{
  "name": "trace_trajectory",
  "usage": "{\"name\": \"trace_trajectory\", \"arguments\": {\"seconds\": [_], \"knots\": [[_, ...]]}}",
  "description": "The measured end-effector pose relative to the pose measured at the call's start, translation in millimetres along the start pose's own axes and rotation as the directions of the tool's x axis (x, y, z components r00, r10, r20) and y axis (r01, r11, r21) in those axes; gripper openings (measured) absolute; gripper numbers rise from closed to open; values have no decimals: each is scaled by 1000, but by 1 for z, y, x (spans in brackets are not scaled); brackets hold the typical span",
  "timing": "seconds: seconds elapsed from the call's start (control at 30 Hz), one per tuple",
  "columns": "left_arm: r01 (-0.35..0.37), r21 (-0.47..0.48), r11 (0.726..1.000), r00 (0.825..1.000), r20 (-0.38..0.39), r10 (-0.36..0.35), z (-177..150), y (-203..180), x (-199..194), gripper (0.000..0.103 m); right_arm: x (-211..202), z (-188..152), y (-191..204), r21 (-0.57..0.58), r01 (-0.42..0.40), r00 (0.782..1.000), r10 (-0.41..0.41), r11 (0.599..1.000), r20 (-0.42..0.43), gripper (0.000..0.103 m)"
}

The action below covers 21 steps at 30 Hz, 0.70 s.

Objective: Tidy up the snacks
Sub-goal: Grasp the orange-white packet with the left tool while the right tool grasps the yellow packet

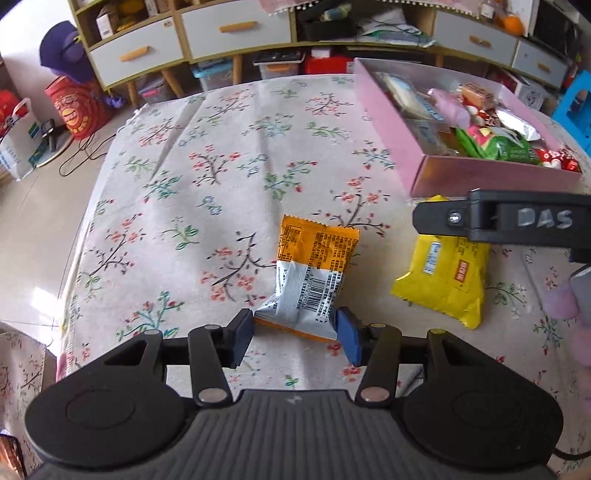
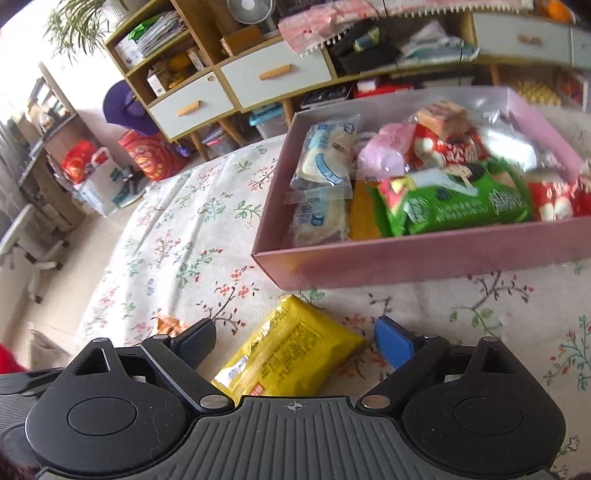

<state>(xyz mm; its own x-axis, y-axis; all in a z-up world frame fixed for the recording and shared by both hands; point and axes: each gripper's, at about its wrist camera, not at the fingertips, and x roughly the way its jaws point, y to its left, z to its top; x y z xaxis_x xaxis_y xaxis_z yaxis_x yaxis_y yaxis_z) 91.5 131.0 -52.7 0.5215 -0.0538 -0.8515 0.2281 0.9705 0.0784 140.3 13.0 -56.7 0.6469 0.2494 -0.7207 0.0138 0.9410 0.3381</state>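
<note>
An orange and silver snack packet (image 1: 314,258) lies on the floral tablecloth (image 1: 207,177), and my left gripper (image 1: 295,328) is shut on its near end, both pads pressing its sides. A yellow packet (image 1: 443,273) lies to its right. My right gripper (image 2: 295,339) stands open with the yellow packet (image 2: 291,354) between its fingers, neither pad touching it. One of its fingers (image 1: 498,221) crosses above the yellow packet in the left wrist view. The pink box (image 2: 406,258), behind the yellow packet, holds several snack packets. It appears at the right in the left wrist view (image 1: 480,177).
The table's left edge (image 1: 85,221) drops to a tiled floor with bags (image 1: 22,144) and a cable. A cabinet with grey drawers (image 1: 236,26) stands behind the table, storage bins under it. A pink soft shape (image 1: 565,306) lies at the right.
</note>
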Motion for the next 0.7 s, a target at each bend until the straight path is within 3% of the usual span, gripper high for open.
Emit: {"name": "trace_trajectory", "arguments": {"seconds": [0.13,0.3,0.53,0.7], "knots": [[-7,-6,1000,1000,1,7,-2,4,0,49,7,-6,14,-75,66,998,-64,995,30,96],[-6,4,1000,1000,27,5,-6,5,1,54,6,-20,23,-260,98,995,-93,961,34,94],[-34,52,998,995,95,29,-7,0,4,71,-10,-24,-6,-318,55,998,-58,947,0,92],[-14,46,999,990,138,7,-6,-2,8,71,-23,-24,-30,-333,44,999,-49,942,-7,92]]}}
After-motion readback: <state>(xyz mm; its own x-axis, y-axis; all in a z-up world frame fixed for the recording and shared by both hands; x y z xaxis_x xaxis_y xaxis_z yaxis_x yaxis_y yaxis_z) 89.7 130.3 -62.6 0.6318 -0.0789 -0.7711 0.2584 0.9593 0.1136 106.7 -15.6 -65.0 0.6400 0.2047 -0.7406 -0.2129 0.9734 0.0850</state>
